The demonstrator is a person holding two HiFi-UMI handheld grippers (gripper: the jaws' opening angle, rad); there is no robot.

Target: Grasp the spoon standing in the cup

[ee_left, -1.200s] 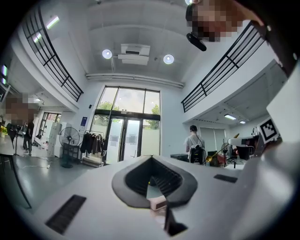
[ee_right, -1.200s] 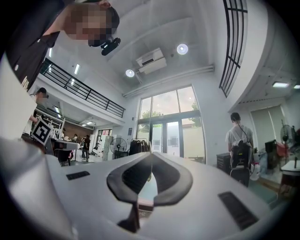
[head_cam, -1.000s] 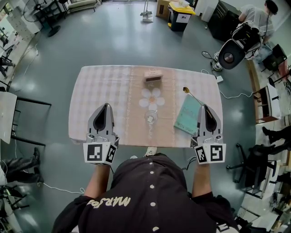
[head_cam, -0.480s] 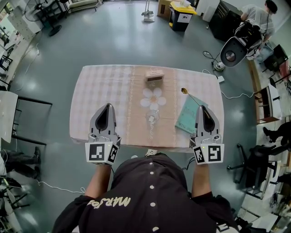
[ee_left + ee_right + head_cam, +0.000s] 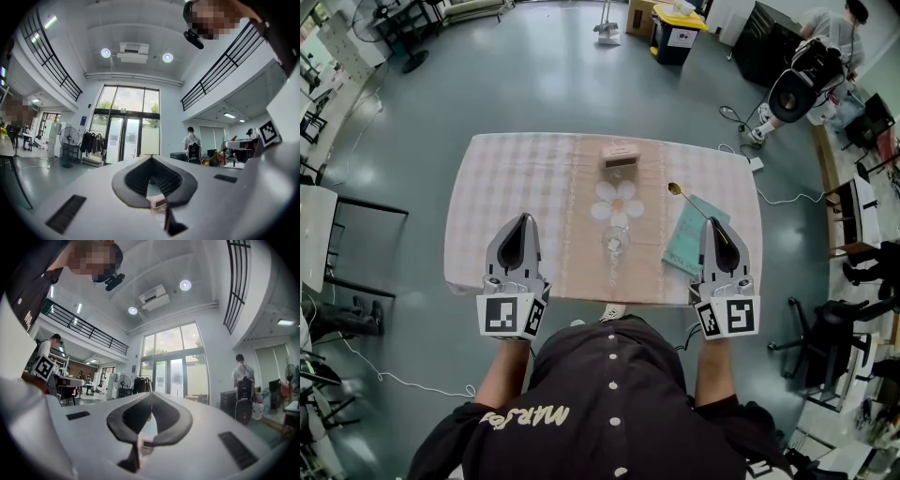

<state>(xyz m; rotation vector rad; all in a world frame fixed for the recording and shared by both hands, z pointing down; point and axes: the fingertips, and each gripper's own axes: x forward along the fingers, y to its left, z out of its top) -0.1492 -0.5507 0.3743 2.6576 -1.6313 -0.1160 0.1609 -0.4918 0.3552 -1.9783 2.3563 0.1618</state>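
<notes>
- I count one gold-coloured metal spoon (image 5: 686, 199), one clear glass cup (image 5: 614, 241), one teal flat book (image 5: 689, 239), one white flower-shaped mat (image 5: 616, 201) and one small wooden box (image 5: 620, 156). All of them are at one table with a pale pink checked cloth (image 5: 516, 187).
- The spoon is not in the cup. It is to the right of the cup, well apart from it. Its bowl points away from me, near the far corner of the book.
- The cup stands near the middle of the table, just in front of the flower mat. The box is behind the mat, near the far edge.
- Nothing stands between the cup and my two grippers.
- My right gripper (image 5: 715, 223) is over the book. Its jaws are pressed together, and the spoon's thin handle runs into their tips.
- My left gripper (image 5: 522, 219) is over the left near part of the cloth. Its jaws are together and I see nothing between them.
</notes>
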